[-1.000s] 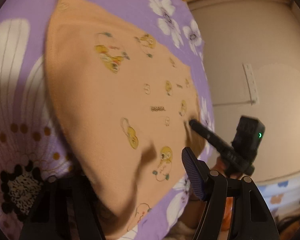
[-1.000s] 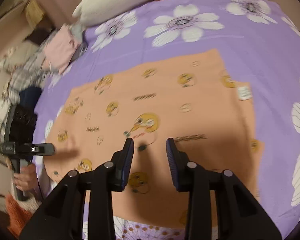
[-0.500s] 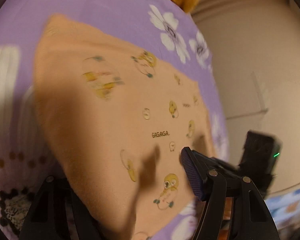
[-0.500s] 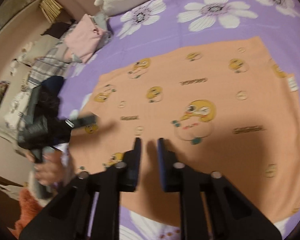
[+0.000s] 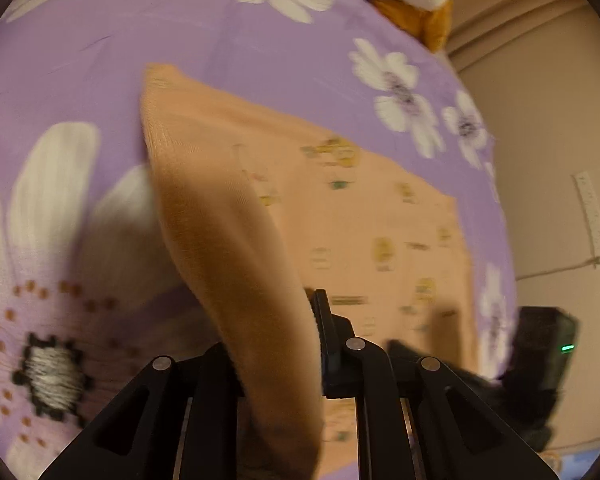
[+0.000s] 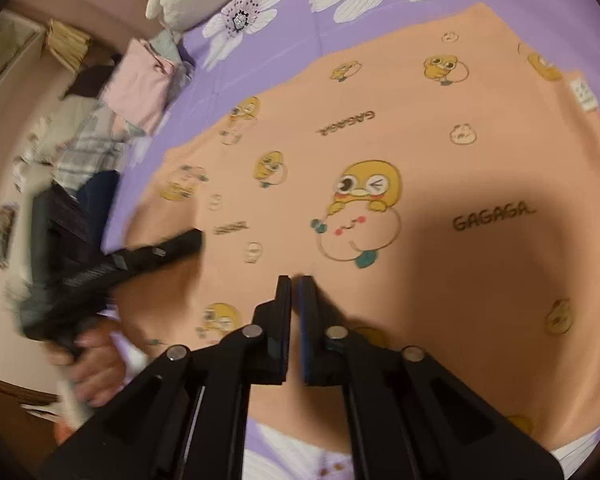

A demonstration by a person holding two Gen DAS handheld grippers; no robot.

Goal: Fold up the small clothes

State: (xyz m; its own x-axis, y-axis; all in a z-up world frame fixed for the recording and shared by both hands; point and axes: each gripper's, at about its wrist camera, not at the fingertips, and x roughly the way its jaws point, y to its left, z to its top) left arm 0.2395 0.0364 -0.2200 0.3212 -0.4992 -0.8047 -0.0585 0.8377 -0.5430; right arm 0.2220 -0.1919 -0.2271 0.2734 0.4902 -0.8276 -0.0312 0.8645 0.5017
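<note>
Your left gripper (image 5: pixel 276 344) is clamped on the near edge of the peach garment (image 6: pixel 420 140), a ridge of cloth rising between its fingers while the rest lies flat on the purple floral bedspread (image 5: pixel 100 80). Your right gripper (image 6: pixel 294 300) is pressed almost closed low over the same near edge; whether it has cloth, you can't tell. The garment stretches away from both, so the fold likely goes forward.

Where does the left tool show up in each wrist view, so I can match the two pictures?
Left wrist: left tool bottom centre, clamped on a lifted fold of the orange garment.
Right wrist: left tool at middle left, reaching over the garment's edge.
Shared landmark: purple flowered bedsheet.
</note>
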